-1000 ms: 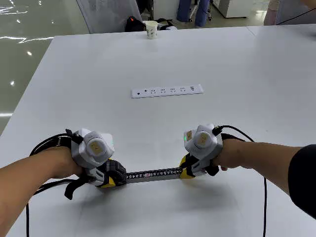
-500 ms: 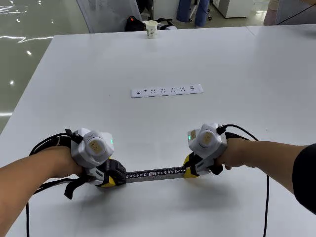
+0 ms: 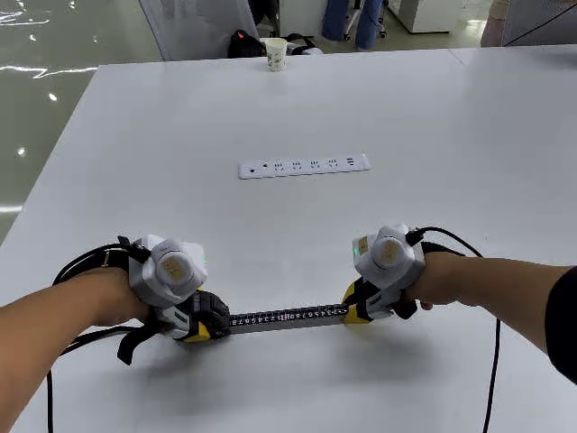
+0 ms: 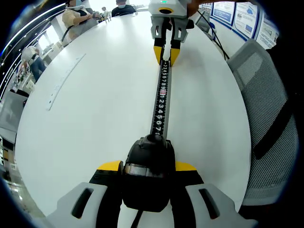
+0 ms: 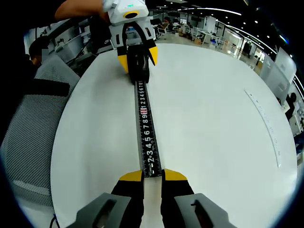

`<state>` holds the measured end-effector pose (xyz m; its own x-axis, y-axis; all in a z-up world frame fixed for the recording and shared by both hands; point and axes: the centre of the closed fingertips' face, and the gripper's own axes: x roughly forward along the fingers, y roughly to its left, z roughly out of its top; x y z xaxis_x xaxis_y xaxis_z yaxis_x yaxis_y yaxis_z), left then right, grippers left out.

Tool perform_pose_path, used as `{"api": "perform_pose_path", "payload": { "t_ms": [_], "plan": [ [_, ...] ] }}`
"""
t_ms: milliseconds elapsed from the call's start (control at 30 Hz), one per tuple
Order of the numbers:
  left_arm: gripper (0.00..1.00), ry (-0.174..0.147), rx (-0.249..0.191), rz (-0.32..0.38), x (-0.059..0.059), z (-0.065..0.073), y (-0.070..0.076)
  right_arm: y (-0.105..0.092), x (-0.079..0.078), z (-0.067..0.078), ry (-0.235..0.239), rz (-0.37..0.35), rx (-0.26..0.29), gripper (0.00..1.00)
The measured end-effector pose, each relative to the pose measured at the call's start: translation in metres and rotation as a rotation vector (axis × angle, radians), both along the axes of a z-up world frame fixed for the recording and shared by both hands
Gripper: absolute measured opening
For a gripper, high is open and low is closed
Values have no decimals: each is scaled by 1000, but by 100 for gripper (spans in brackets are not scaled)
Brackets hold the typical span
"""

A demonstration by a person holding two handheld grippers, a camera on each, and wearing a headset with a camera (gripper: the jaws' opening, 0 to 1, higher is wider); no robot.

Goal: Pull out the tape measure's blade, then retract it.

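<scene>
In the head view, wide bare counter (image 3: 433, 117) across the middle and upper frame, free to cross. Holds just two obstacles there, well apart: a power strip (image 3: 305, 166) flat at centre and a paper cup (image 3: 277, 54) upright near the top edge. Barred at lower centre by the blade (image 3: 287, 317), stretched between the left hand-held gripper (image 3: 200, 328), clamped on the tape measure (image 3: 212, 314), and the right hand-held gripper (image 3: 350, 315), pinching its end. Open counter below the blade. Cables (image 3: 494, 347) at lower right and lower left. In the left gripper view, mesh chair (image 4: 266, 95) just beside the counter's right edge.
</scene>
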<state>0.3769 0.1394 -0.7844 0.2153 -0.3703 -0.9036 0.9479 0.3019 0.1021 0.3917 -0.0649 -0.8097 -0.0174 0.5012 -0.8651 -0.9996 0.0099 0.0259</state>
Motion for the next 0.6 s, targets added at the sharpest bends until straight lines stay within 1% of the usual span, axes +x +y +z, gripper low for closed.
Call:
{"api": "perform_pose_path", "payload": {
  "t_ms": [100,233,600],
  "plan": [
    [34,0,0,0,0,0,0,-2,0,0,-1,7,-7,9],
    [34,0,-2,1,-1,1,0,-2,0,0,0,0,-2,9],
    [34,-4,-3,5,-1,1,-1,-10,0,2,-4,8,-6,9]
  ]
}}
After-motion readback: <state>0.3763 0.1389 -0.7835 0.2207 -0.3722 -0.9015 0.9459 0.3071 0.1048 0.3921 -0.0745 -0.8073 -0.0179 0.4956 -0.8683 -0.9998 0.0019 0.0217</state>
